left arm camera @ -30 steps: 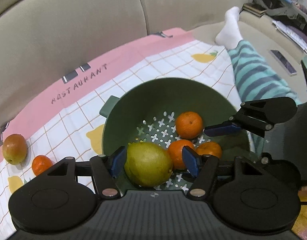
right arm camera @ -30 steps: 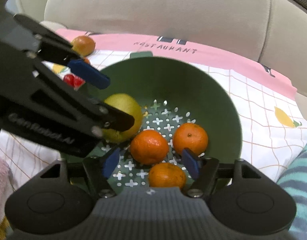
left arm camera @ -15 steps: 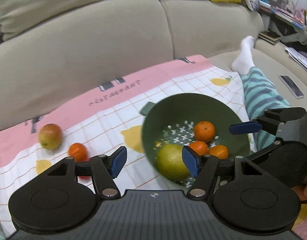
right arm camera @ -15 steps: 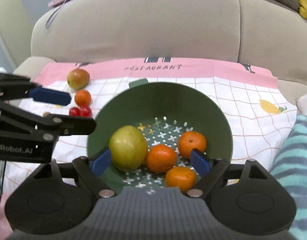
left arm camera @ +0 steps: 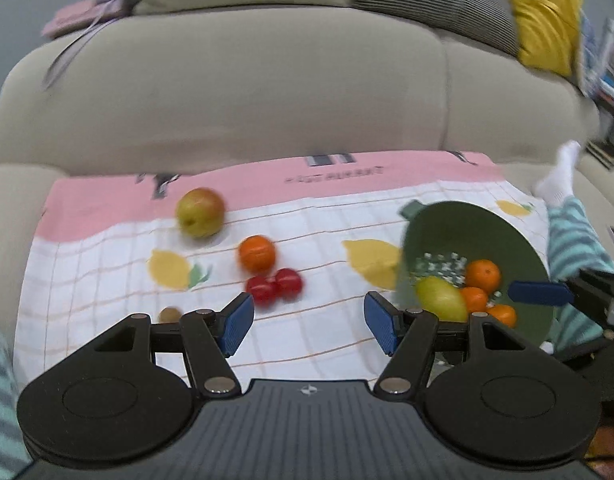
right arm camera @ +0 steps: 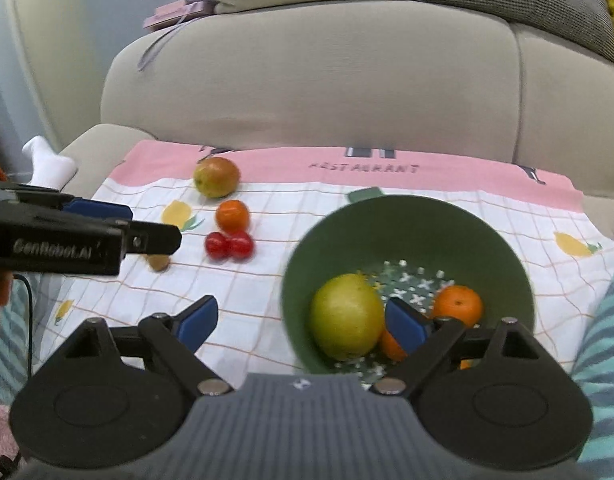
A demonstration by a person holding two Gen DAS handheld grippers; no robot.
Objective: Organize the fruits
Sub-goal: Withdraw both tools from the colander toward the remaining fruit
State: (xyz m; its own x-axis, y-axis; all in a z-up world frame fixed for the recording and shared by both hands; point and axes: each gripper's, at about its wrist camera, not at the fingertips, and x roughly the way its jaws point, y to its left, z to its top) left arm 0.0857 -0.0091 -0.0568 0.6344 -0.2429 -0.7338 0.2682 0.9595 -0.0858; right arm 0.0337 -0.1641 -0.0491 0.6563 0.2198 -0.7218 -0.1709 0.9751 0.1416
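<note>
Pear (left arm camera: 441, 298) now dropped in the green colander (left arm camera: 503, 228); left tool (left arm camera: 309, 322) pulled back, wide open, empty, swinging toward loose apple (left arm camera: 200, 212). Right tool (right arm camera: 303, 324) open, empty too.

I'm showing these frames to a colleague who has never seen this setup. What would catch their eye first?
Probably the green colander on the right of the checked cloth, holding a big yellow-green fruit and several oranges. Next, the loose fruit on the cloth to its left: an apple, an orange and two red tomatoes. Both the left gripper and the right gripper are open and empty.
</note>
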